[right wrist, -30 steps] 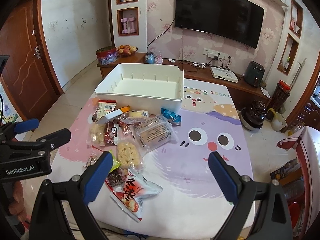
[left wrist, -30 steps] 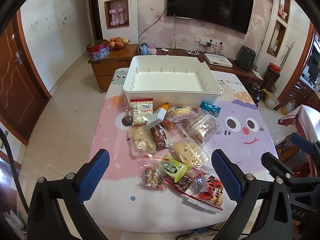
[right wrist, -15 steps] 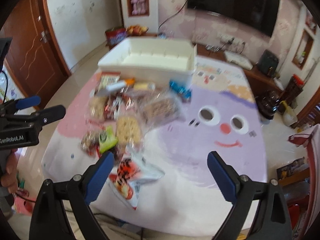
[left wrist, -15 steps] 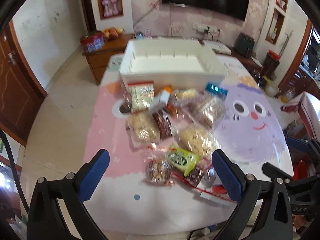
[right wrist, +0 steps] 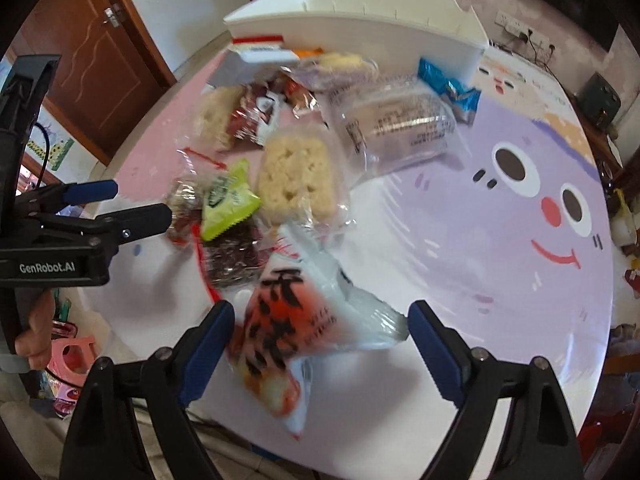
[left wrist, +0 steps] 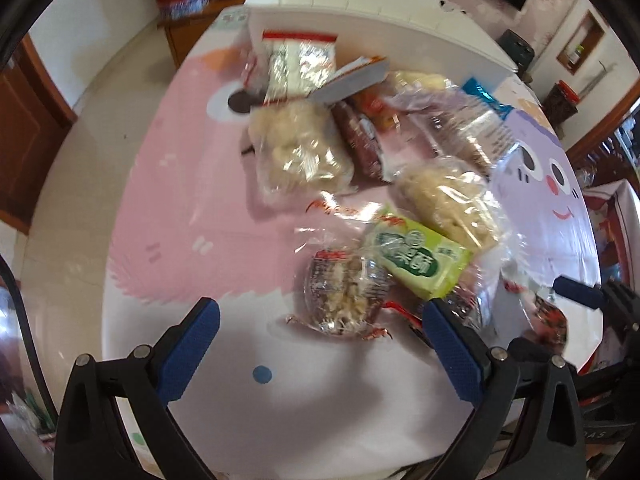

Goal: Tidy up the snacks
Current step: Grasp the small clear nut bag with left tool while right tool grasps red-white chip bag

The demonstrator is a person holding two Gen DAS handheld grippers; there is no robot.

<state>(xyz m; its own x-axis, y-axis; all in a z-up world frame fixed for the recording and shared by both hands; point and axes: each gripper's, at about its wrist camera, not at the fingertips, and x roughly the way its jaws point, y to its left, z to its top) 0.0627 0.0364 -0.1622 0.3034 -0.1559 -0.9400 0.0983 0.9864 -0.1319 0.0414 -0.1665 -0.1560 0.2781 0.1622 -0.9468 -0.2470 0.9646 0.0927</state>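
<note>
**Ana:** Left wrist view first: against a second ago the whole table (left wrist: 168,208) has swelled in frame. Both cameras looked across the room then; now they look steeply down on the snack pile, so both grippers have dropped close to it.

**Ben:** And for the tidying, what does that tell you?

**Ana:** My guess is the first picks are about to start. Nothing sits in the white bin (right wrist: 360,20) yet as far as I can see; it stands at the far edge of the pile, a rigid plastic box with slotted walls.

**Ben:** Jaws?

**Ana:** The left gripper (left wrist: 320,344) stands wide, nothing pressed between its blue ribbed pads, with the clear-wrapped nut bar (left wrist: 344,292) just ahead of its tips. The right gripper (right wrist: 320,344) is closing, slightly narrower than before, and the red-and-white pouch (right wrist: 292,332) lies between its fingers, though the pads do not touch it yet.

**Ben:** Materials, big to small?

**Ana:** The tablecloth is smooth, glossy, printed pink and purple with a cartoon face. The pouch is slack, crinkly film, puffed at one end. The rice-cake block (right wrist: 296,172) is pale, knobbly, squarish under clear wrap. The green sachet (left wrist: 420,258) is a flat matte pillow with crimped ends. The blue wrapper (right wrist: 450,90) is small, shiny and twisted.
</note>
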